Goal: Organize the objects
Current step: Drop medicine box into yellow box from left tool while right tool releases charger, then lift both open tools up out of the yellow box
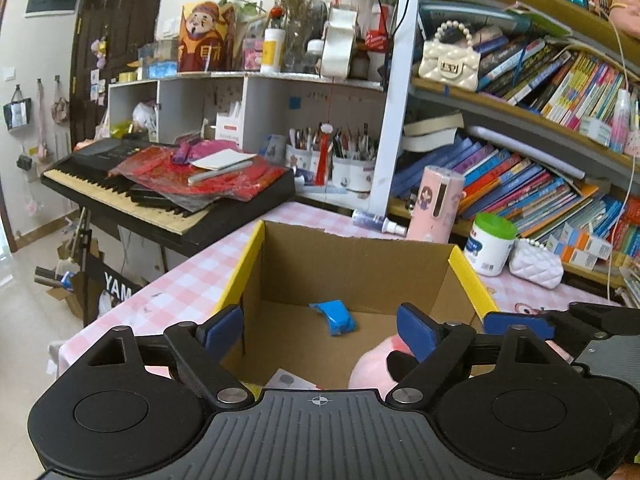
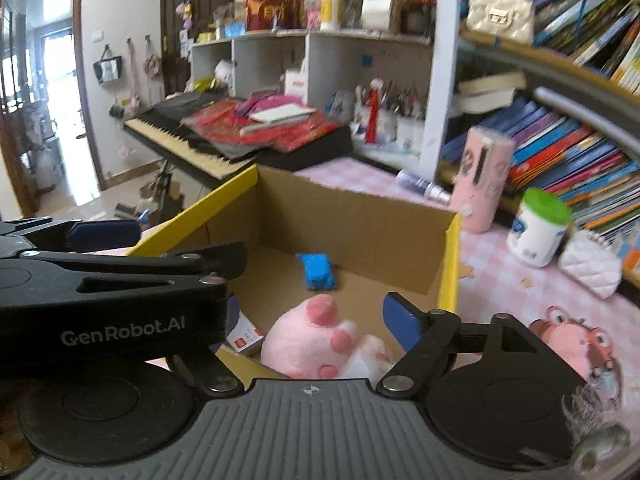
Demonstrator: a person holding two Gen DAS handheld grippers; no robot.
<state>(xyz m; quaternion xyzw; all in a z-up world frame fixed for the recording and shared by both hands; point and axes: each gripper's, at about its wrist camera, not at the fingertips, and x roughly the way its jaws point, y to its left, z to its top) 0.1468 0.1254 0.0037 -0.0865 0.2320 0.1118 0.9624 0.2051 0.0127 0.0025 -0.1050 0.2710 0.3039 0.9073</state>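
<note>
The left gripper point(image 1: 320, 334) hangs over the near edge of the cardboard box point(image 1: 360, 268), its 2 blue-padded fingers point(image 1: 224, 330) spread wide with nothing between them. Past its tips, on the box floor, lies a blue packet point(image 1: 337, 317), apart from the pads. Below its right finger, in the near right corner of the box, sits the pink plush toy point(image 1: 370, 368), and a small white carton point(image 1: 286, 380) peeks out at the near edge.

The right gripper point(image 2: 316, 318) is just beside the left one and also points into the box point(image 2: 352, 224); the left tool's body crosses the left part of its view and hides most of its left finger. Its right finger point(image 2: 400, 320) stands well off to the side, so the jaws are wide apart and empty. The plush toy point(image 2: 316, 340) lies directly beneath this gripper (paw pads turned up), with the blue packet point(image 2: 318, 270) farther in and the white carton point(image 2: 245, 336) to the left.

The box rests on a pink checked tablecloth point(image 2: 500, 280). Beyond it stand a pink cylinder point(image 1: 438, 204), a white green-lidded jar point(image 1: 492, 244) and a white quilted purse point(image 1: 536, 264).
</note>
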